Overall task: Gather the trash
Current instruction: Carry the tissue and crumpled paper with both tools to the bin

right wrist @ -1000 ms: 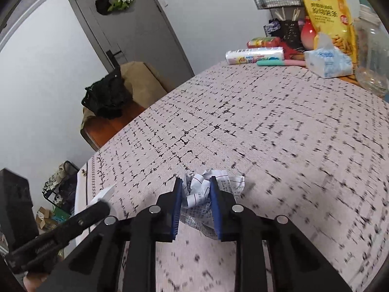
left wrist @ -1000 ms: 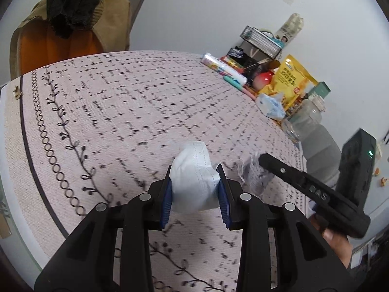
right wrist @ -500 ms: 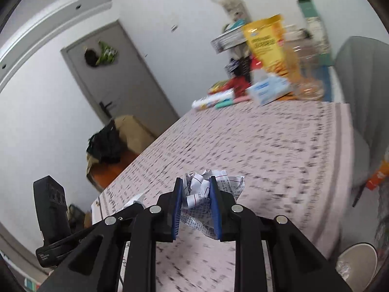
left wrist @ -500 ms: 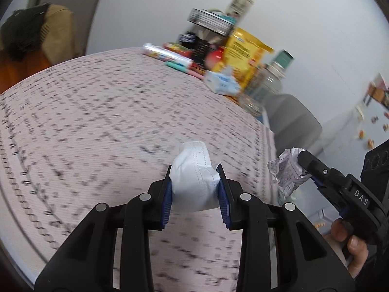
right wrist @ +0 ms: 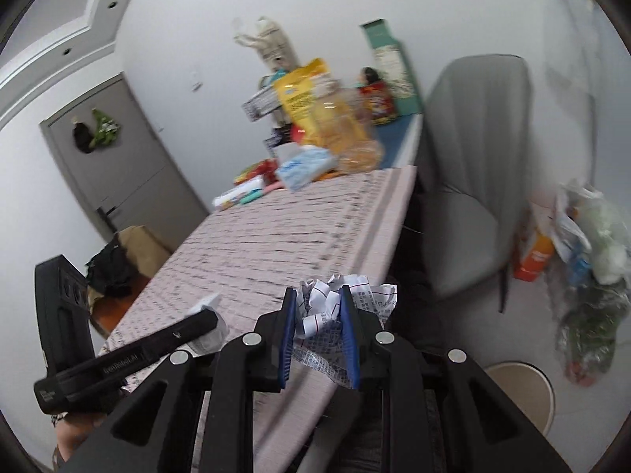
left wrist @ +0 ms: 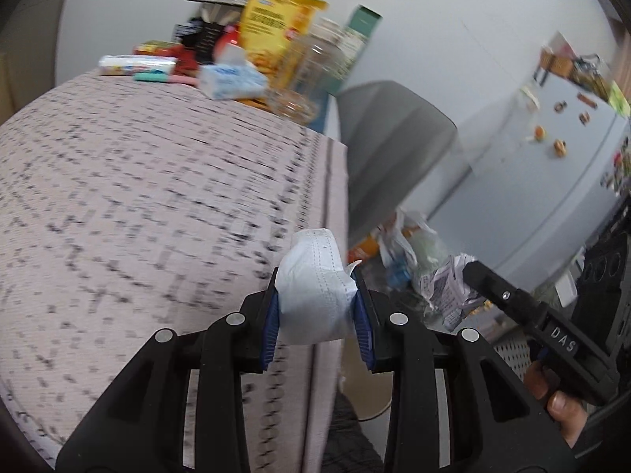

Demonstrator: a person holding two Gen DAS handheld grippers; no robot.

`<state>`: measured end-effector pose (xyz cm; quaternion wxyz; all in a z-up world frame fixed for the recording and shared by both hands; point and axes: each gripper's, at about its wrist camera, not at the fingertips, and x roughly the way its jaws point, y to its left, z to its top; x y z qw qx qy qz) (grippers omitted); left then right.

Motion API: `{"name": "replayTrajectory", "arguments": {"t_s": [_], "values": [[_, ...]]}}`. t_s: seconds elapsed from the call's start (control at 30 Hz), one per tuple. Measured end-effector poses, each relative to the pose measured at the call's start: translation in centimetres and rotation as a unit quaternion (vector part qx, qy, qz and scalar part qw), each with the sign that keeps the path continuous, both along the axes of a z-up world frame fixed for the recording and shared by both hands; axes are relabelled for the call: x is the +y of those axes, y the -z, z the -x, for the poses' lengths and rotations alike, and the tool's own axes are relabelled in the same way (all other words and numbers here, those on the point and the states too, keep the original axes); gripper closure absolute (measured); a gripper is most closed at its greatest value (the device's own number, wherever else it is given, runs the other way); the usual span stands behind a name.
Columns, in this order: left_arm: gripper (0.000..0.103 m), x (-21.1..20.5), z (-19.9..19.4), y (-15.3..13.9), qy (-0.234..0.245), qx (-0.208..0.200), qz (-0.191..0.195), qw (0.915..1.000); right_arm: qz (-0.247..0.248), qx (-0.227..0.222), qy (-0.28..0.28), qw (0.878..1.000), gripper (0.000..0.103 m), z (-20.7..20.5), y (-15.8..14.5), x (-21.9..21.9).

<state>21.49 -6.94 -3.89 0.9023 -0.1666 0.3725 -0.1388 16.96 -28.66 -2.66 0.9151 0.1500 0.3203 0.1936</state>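
My left gripper point(left wrist: 317, 307) is shut on a crumpled white face mask point(left wrist: 313, 295) and holds it in the air over the table's right edge. My right gripper point(right wrist: 317, 329) is shut on a crumpled printed paper receipt point(right wrist: 339, 307), also lifted past that edge. In the left wrist view the right gripper point(left wrist: 469, 270) shows at right with the receipt point(left wrist: 445, 287). In the right wrist view the left gripper point(right wrist: 209, 321) shows at left with the mask point(right wrist: 207, 305). A round beige bin point(right wrist: 520, 390) stands on the floor at lower right.
The table with a patterned pink cloth point(left wrist: 138, 197) carries a yellow snack bag point(left wrist: 276, 23), a tissue pack point(left wrist: 230, 81) and a clear jar point(left wrist: 315, 63) at its far end. A grey chair point(right wrist: 469, 181) stands beside it. Filled plastic bags point(right wrist: 591, 260) lie on the floor.
Both grippers have swung right, from over the table's middle to its right edge, each still holding its trash. The chair, the floor bags and the bin have come into view.
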Motion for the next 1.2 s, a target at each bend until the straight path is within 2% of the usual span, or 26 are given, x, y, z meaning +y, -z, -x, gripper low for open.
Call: {"name": "replayTrajectory", "arguments": {"t_s": [0.37,0.77,0.87,1.0,1.2], "values": [[0.070,-7.9,-2.7,3.1,0.067,0.044,-0.023,0.9965,-0.012,0.052,0.079,0.995,0.081,-0.2,5.7,-8.5],[0.070,-13.9,-4.9,7.0,0.109,0.094,-0.046,0.9886,-0.024,0.105,0.132,0.985,0.079,-0.8,12.0,-14.2],[0.070,-14.9,-5.2,7.8,0.117,0.103,-0.052,0.9865,-0.032,0.119,0.144,0.982,0.072,-1.2,13.6,-15.4],[0.070,-16.1,-5.4,8.6,0.126,0.114,-0.056,0.9838,-0.038,0.127,0.167,0.977,0.053,-1.3,14.8,-16.6],[0.070,-18.2,-5.6,10.0,0.151,0.133,-0.060,0.9777,-0.053,0.118,0.196,0.972,0.026,-0.2,14.9,-18.8]]}}
